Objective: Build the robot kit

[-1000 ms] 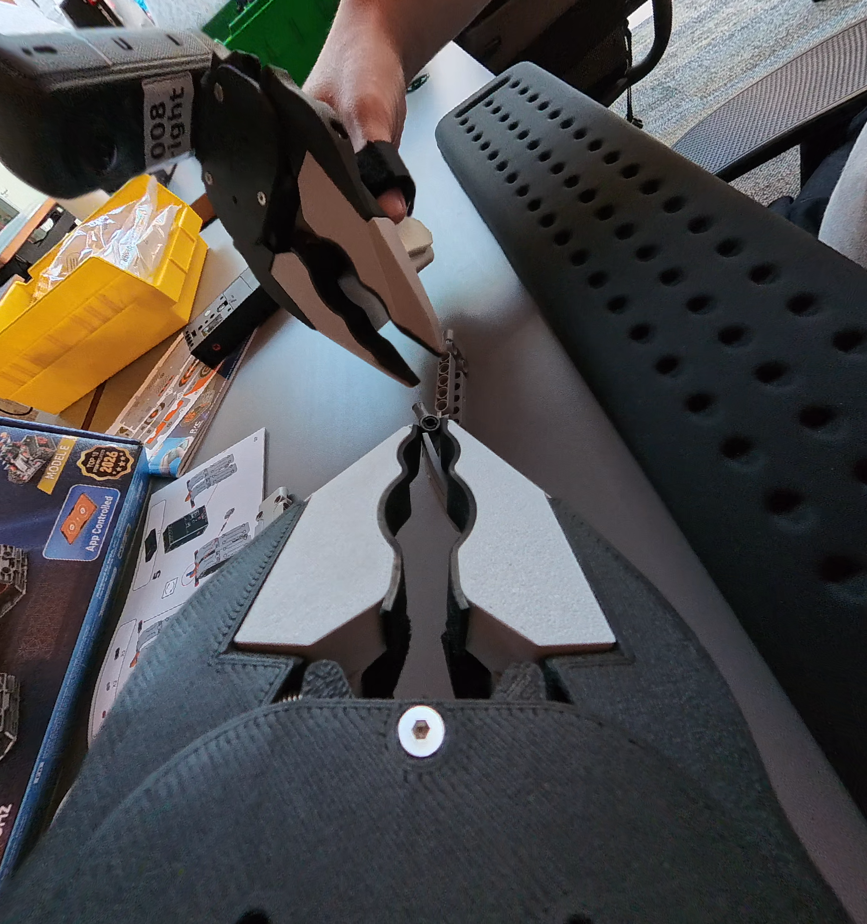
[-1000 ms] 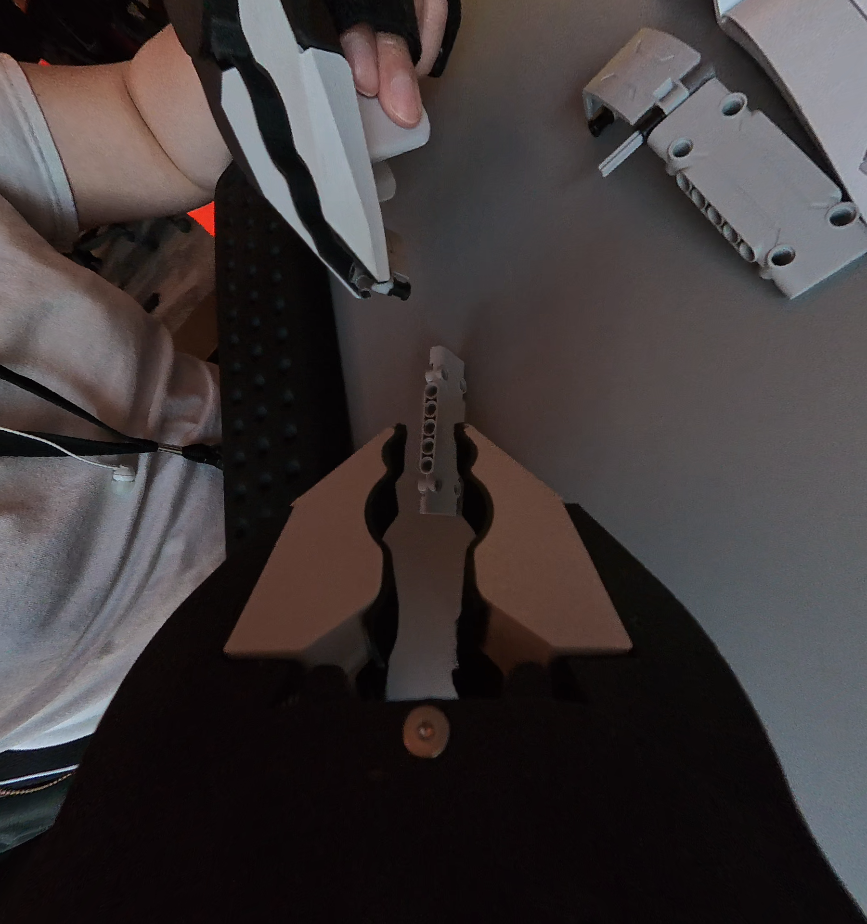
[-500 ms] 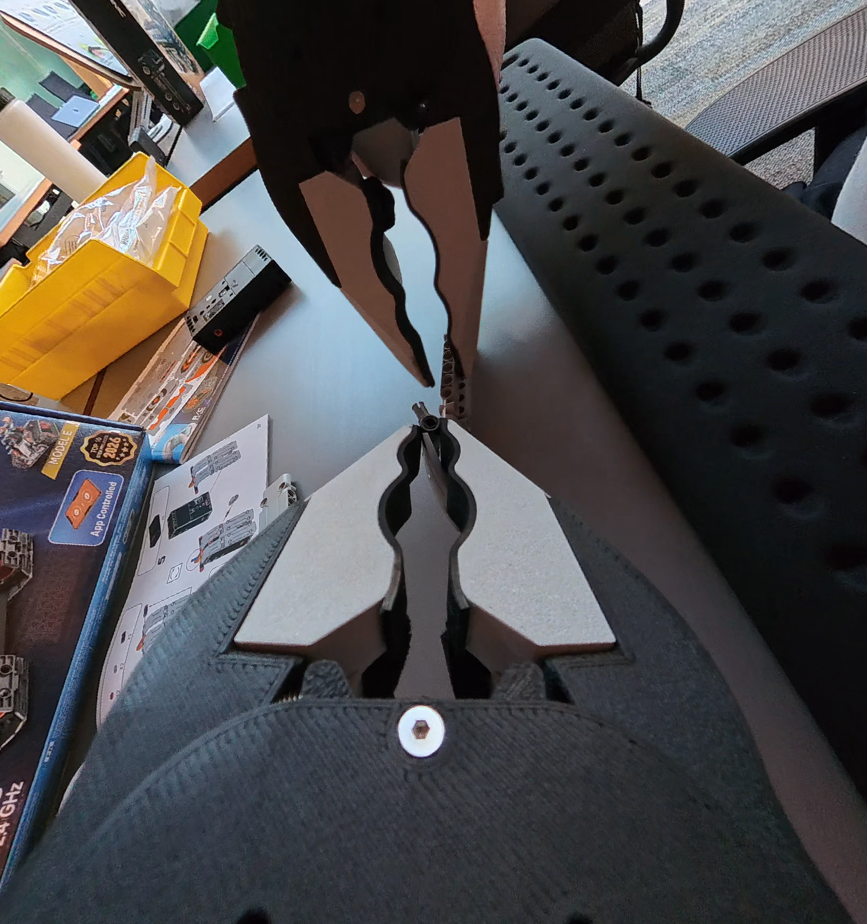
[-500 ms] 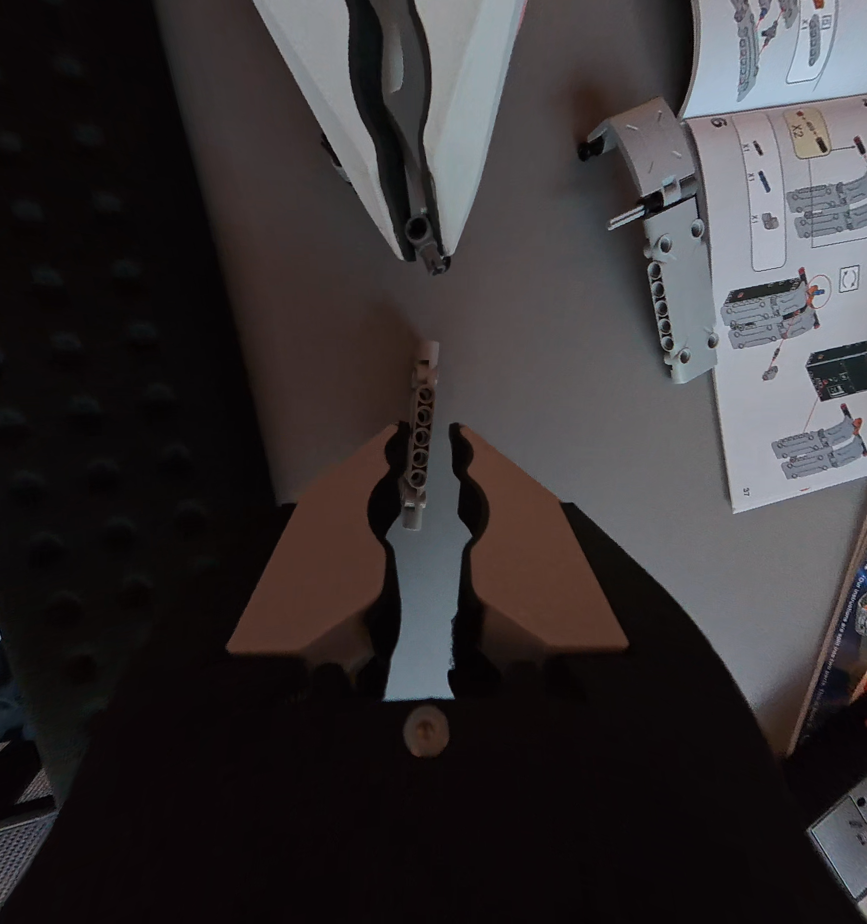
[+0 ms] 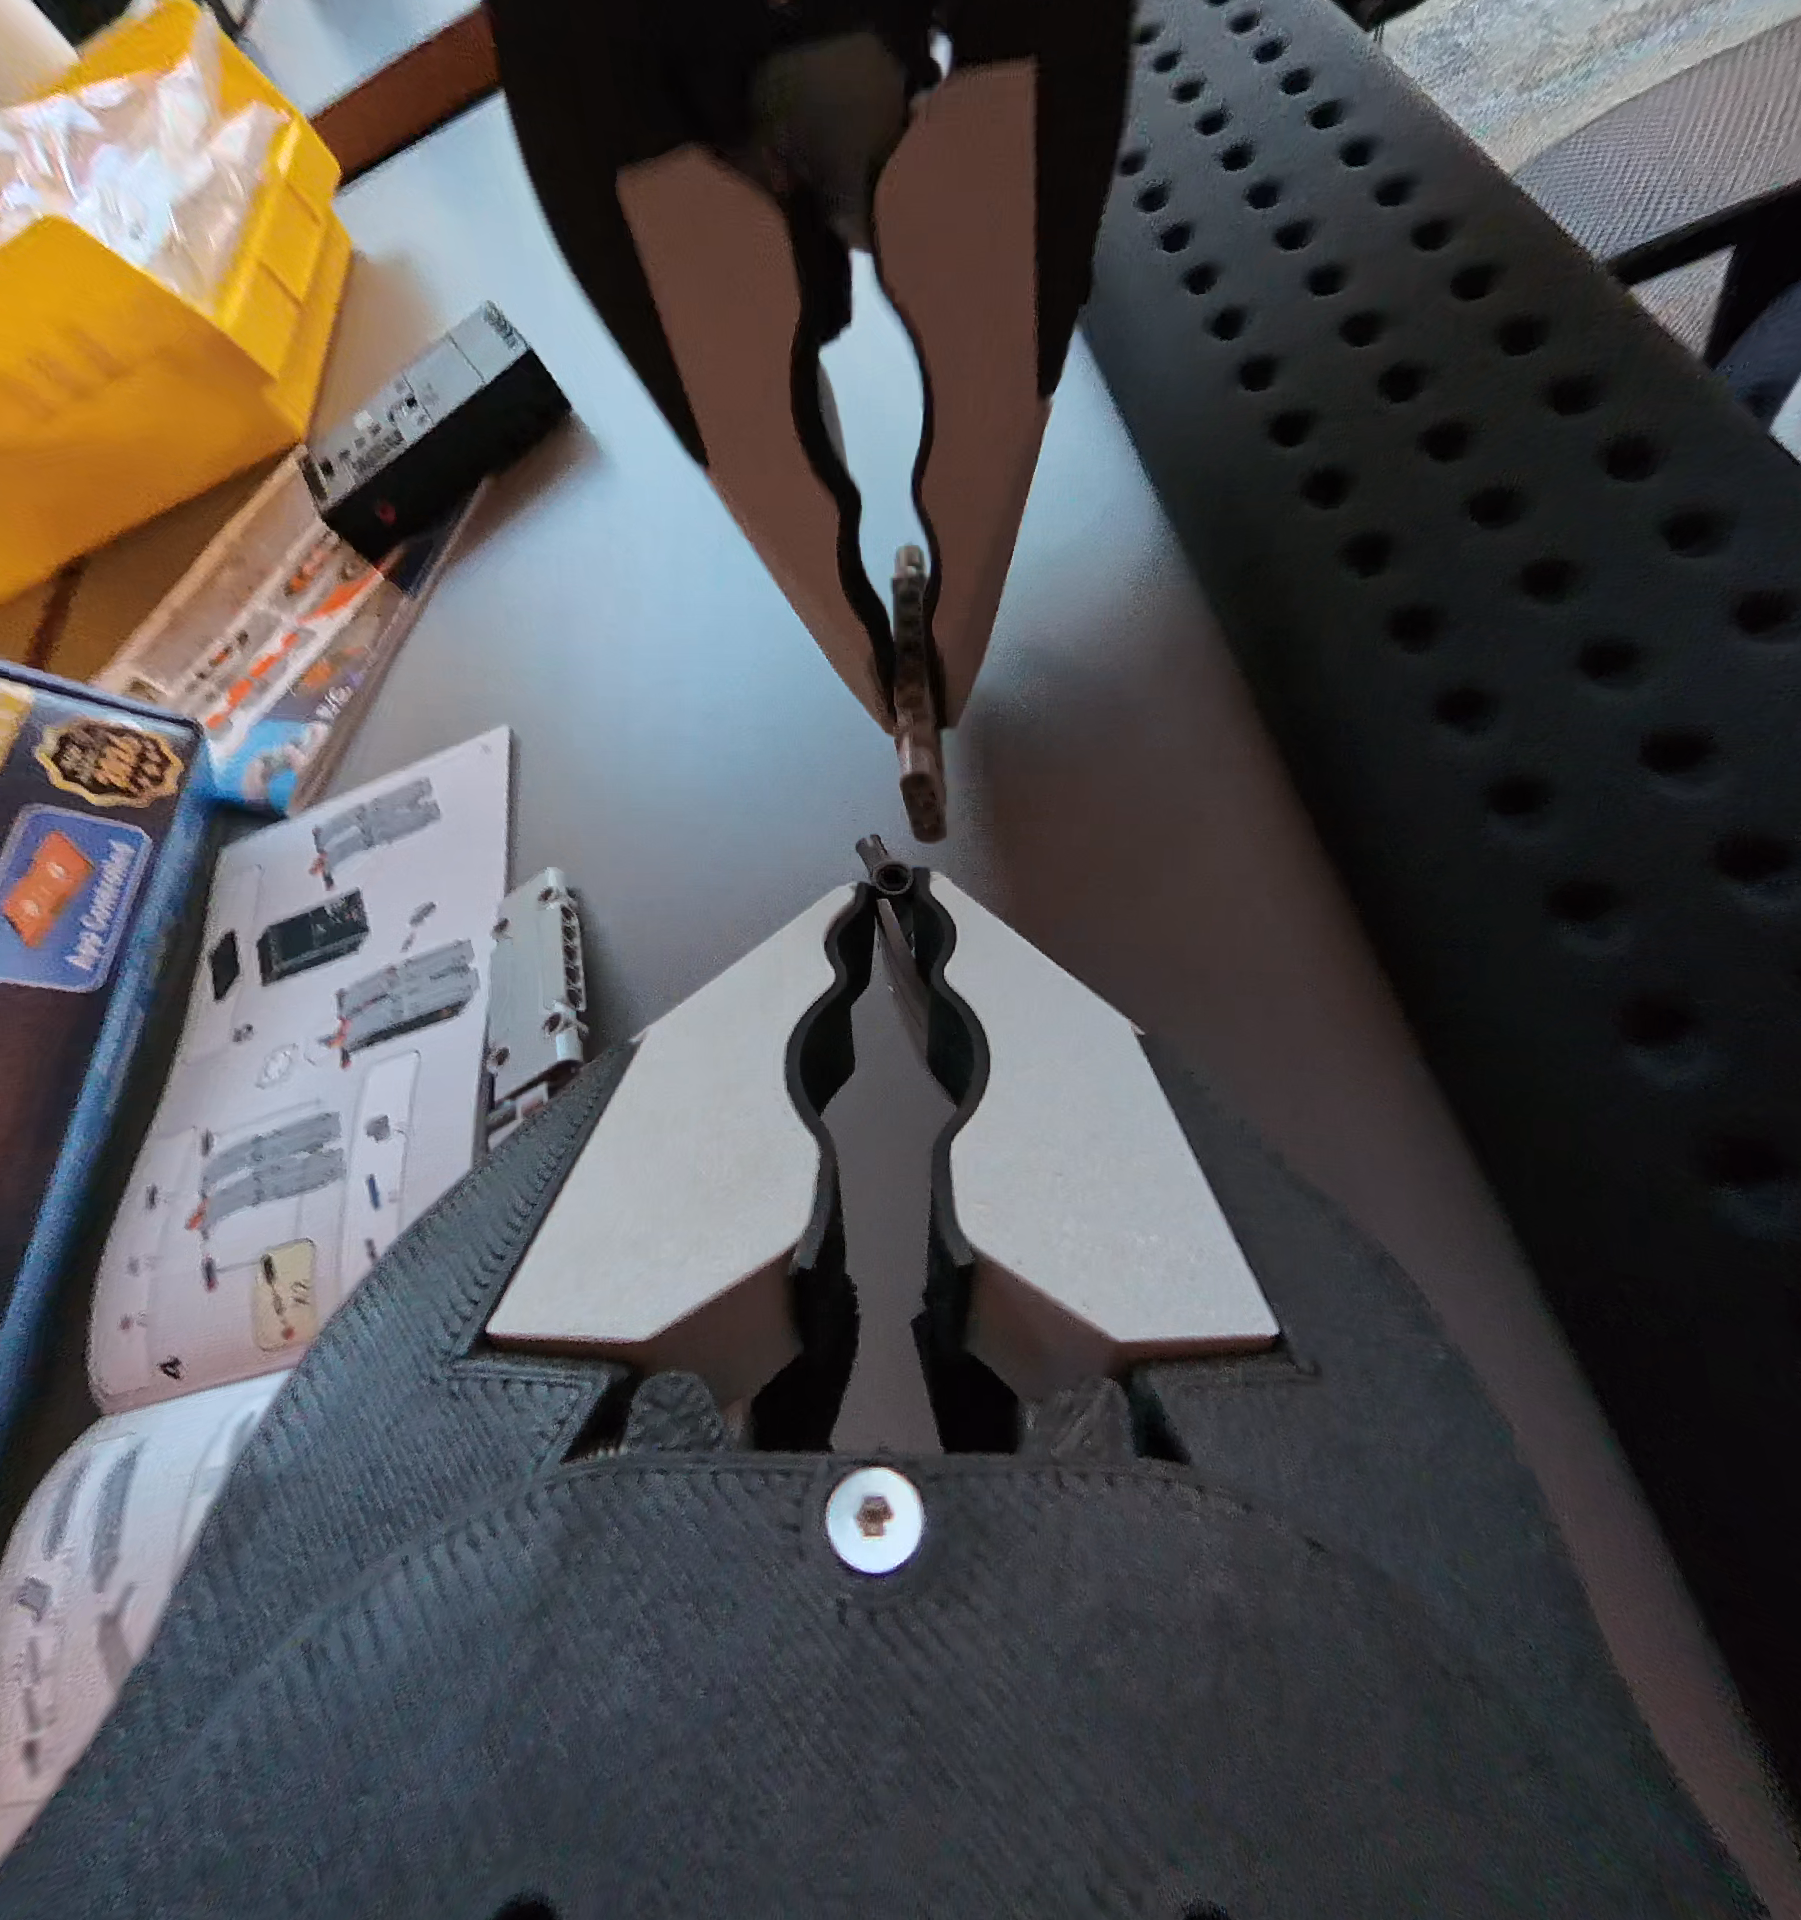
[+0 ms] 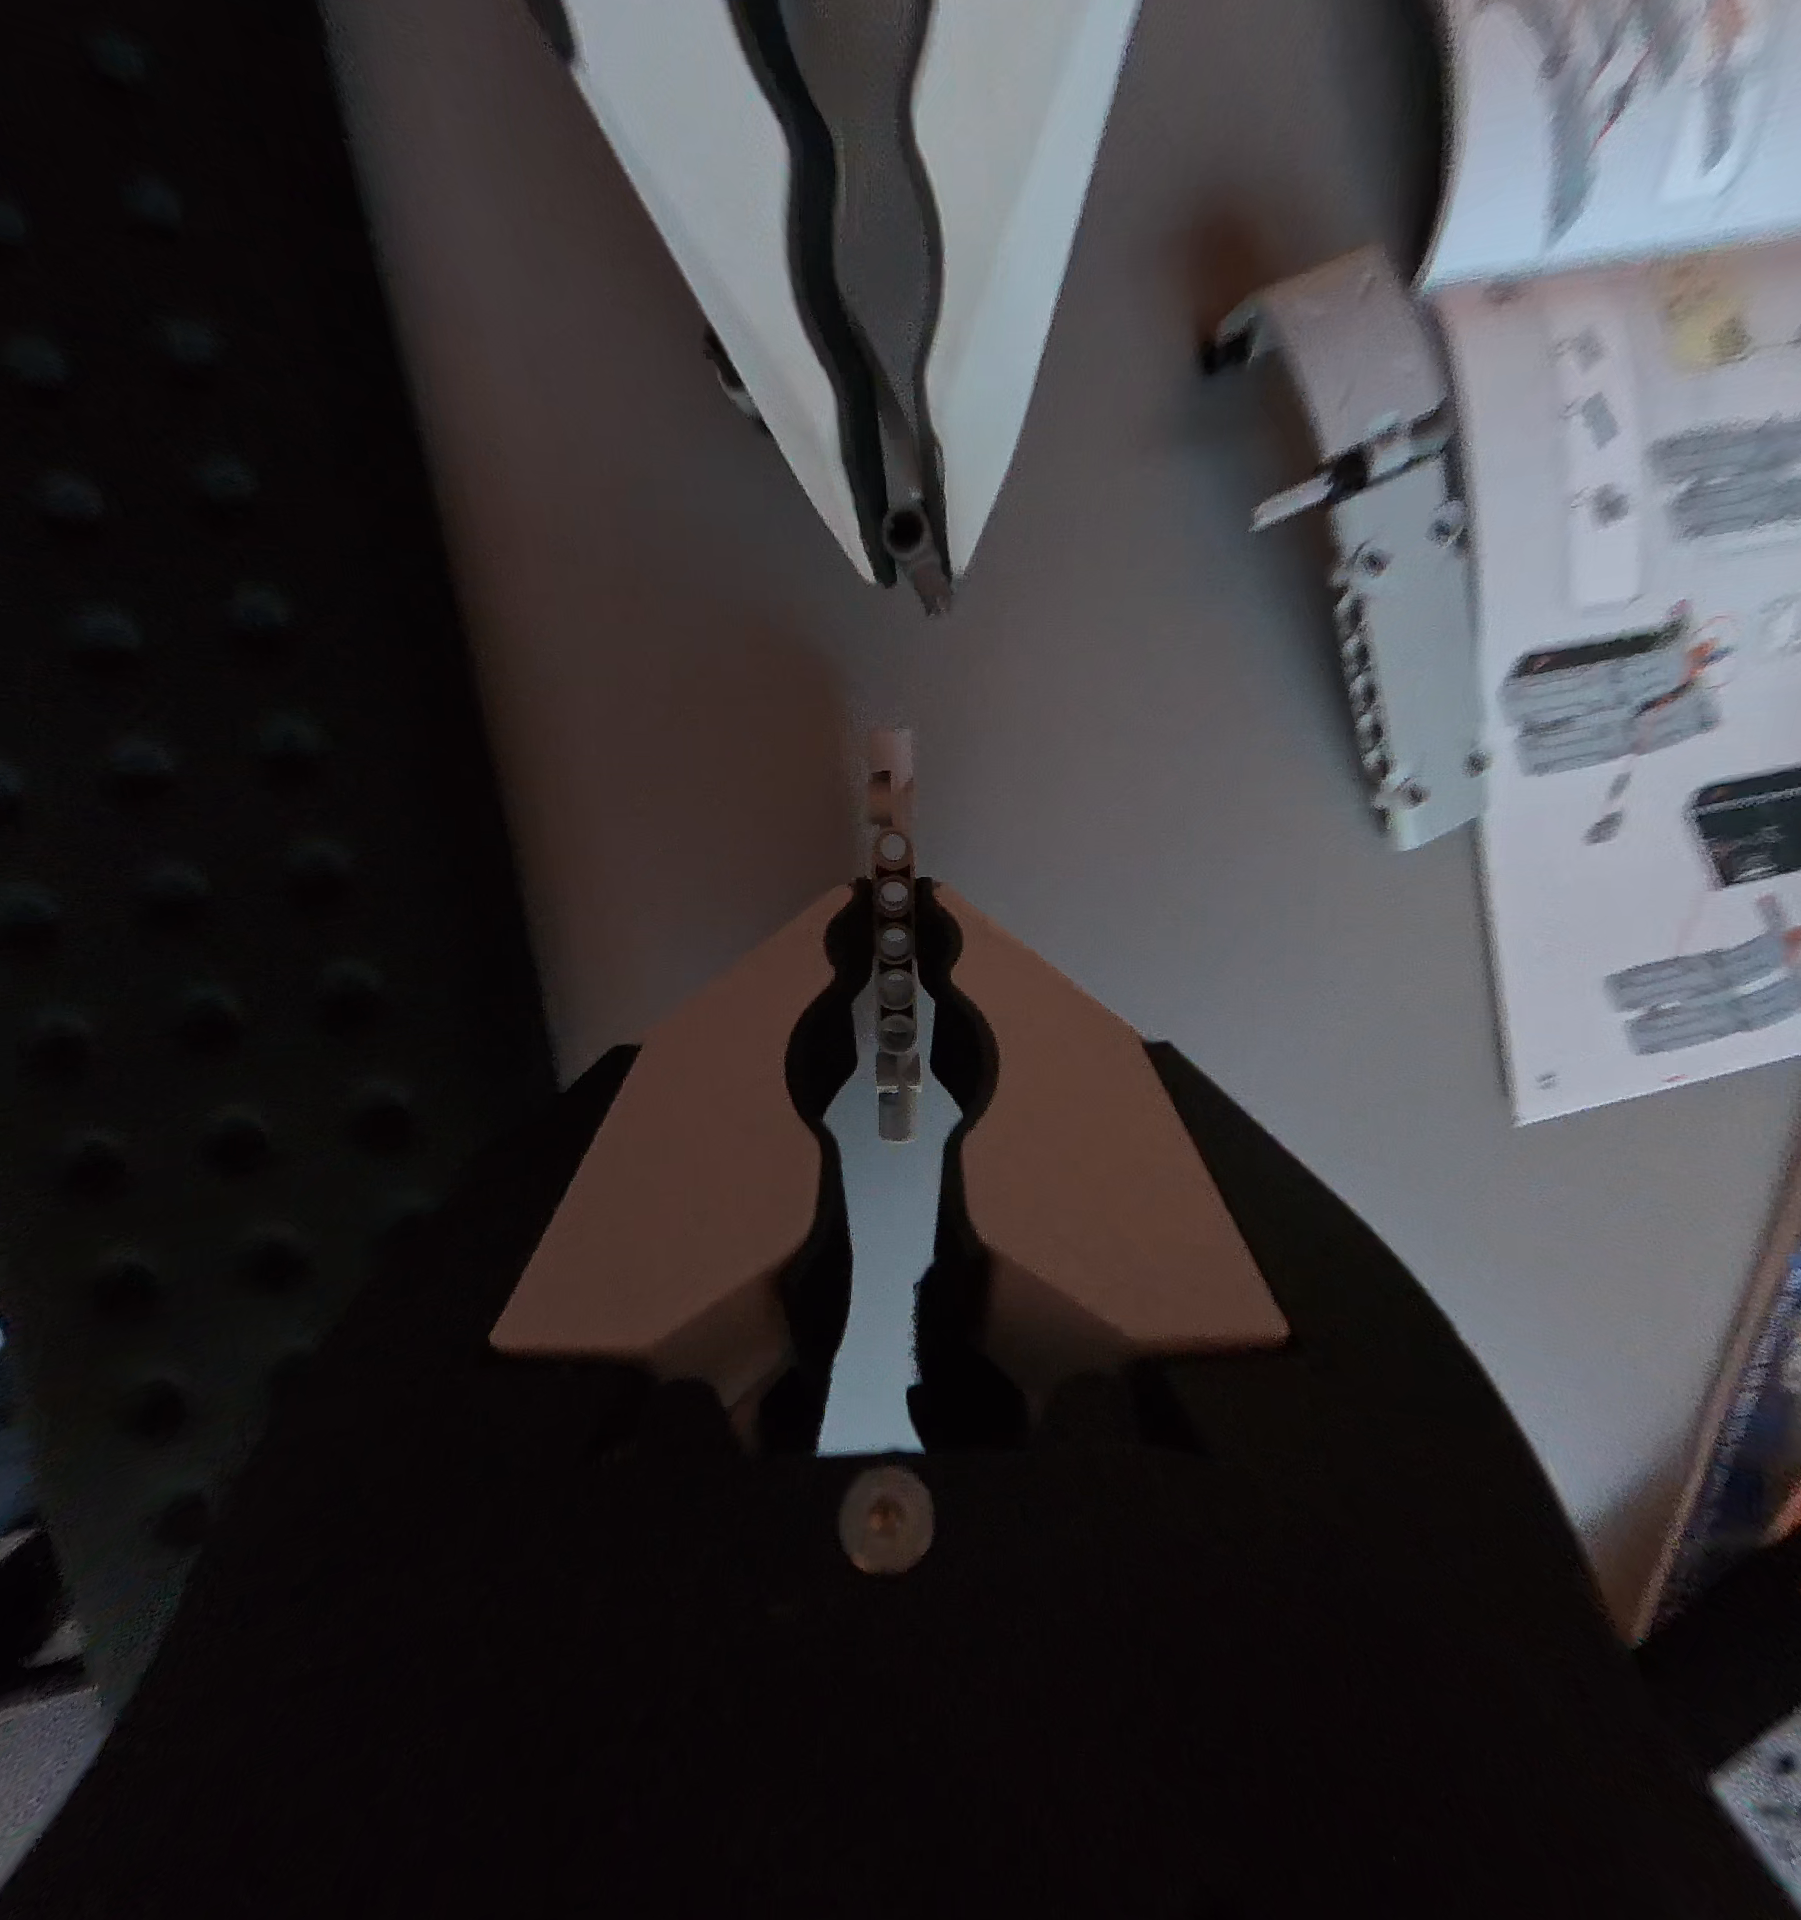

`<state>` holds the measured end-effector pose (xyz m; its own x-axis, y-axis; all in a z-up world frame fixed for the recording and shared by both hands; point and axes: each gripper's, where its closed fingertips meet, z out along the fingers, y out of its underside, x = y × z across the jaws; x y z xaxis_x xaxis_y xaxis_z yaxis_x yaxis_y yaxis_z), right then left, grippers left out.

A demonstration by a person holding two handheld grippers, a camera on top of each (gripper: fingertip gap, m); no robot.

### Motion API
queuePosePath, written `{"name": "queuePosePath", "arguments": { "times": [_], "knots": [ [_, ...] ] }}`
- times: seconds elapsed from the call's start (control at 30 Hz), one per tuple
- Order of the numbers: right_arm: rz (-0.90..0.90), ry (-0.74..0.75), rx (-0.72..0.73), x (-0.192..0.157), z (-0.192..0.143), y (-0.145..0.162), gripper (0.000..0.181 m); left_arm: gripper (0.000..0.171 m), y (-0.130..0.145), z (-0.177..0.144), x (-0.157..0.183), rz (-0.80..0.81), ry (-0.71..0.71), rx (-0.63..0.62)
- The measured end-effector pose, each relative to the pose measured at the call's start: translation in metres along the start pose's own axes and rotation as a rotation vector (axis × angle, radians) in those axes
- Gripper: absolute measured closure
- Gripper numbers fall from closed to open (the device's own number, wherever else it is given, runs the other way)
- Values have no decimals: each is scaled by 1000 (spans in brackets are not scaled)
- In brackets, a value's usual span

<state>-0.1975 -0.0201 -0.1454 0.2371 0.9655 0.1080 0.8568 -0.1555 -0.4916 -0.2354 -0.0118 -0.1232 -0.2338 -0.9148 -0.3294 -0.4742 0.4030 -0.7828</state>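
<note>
My left gripper [image 5: 891, 891] is shut on a small dark grey pin connector [image 5: 888, 878] whose round end sticks out at the tips. My right gripper [image 6: 894, 899] is shut on a light grey beam with a row of holes [image 6: 893, 914], held on edge. The two grippers face each other tip to tip above the grey table [image 5: 615, 644]. In the left wrist view the right gripper [image 5: 917, 717] comes down from the top with the beam [image 5: 919, 727] just above the pin. In the right wrist view the left gripper [image 6: 911, 566] and the pin [image 6: 906, 532] show at the top, a short gap from the beam.
A black perforated chair back [image 5: 1498, 520] runs along the right. To the left lie an open instruction booklet [image 5: 335, 1039], a light grey panel piece [image 5: 543, 977], a blue box [image 5: 34, 987], a black module [image 5: 439, 426] and a yellow bin [image 5: 117, 312]. About 6 centimeters separates my left fingertips from my right.
The right gripper swung round to face the left one head-on and closed fully on the beam. The beam's end has come down close to the pin in the left gripper.
</note>
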Motion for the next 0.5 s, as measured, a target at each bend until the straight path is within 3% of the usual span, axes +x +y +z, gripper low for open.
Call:
{"name": "queuePosePath", "arguments": {
  "times": [0.03,0.17,0.23,0.33,0.5],
  "knots": [
    [-56,50,69,3,-7,-9,175,166,1,-1,-1,-42,16,-8],
    [-337,513,218,34,-28,-23,176,166,0,-7,-4,-142,47,7],
    [-443,673,265,37,-27,-24,176,166,-1,-7,-4,-209,78,10],
    [-547,783,275,36,-16,-27,176,166,-2,-6,-3,-327,135,26],
    [-551,786,270,39,-11,-33,175,166,-1,-5,-5,-467,185,42]
  ]
}}
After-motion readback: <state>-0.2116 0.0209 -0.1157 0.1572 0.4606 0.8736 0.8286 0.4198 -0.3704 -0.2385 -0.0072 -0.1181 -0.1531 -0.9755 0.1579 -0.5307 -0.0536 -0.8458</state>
